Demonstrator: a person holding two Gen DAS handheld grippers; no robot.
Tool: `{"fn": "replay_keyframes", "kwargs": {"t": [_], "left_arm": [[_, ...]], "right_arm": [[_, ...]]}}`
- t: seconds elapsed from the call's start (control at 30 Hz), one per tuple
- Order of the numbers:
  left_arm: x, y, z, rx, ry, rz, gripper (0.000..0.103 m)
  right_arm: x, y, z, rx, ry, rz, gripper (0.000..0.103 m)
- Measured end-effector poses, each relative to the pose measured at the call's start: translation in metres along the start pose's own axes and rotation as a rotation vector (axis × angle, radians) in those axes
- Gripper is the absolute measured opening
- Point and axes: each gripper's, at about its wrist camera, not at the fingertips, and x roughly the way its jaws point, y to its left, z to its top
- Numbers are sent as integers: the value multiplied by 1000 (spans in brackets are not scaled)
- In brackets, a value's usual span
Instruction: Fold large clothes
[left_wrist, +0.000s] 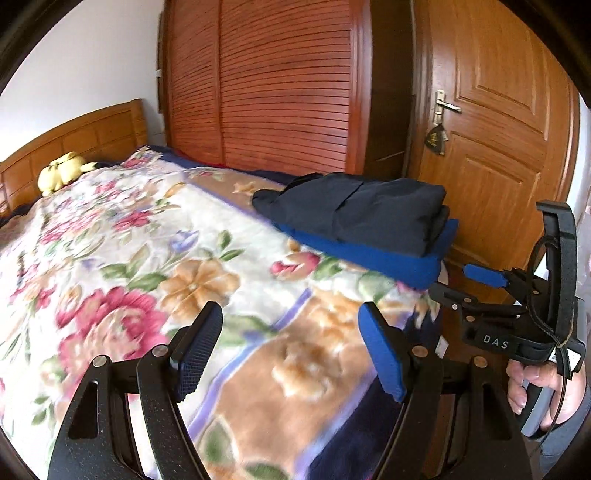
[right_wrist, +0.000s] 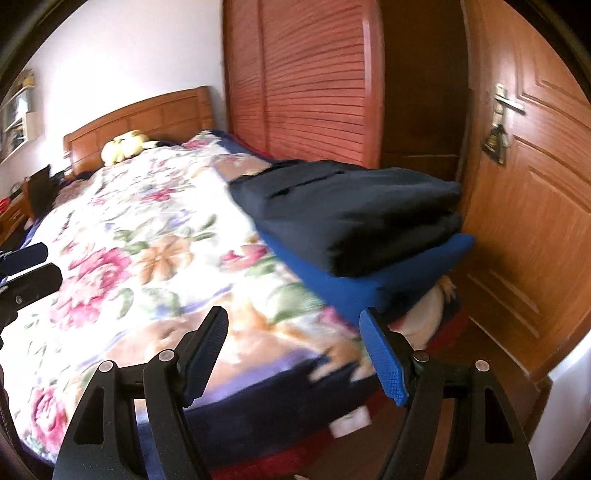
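A folded dark navy garment lies on top of a folded bright blue garment at the bed's near right corner; both show in the right wrist view, the navy one over the blue one. My left gripper is open and empty above the floral blanket, left of the stack. My right gripper is open and empty over the bed's foot edge, just short of the stack. The right gripper also shows in the left wrist view, held in a hand beside the stack.
The floral blanket covers the bed up to a wooden headboard with a yellow plush toy. A slatted wardrobe and a wooden door stand behind the stack. A nightstand is at the far left.
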Motion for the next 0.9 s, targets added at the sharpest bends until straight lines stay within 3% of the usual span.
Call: {"fn": "replay_keyframes", "kwargs": {"t": [0.37,0.6,0.9], "left_arm": [[-84,55,-54,-99,-19,193,77],[-127,86,-83,-143,-32,278,77],[-178,140,-120,-270,-50,380,77]], "right_arm": [[-41,85,-13,-96,-49,204,75],[-68,128,-28,-168,-62,313,75],[-83,167,-39,-242,-73,431,75]]}}
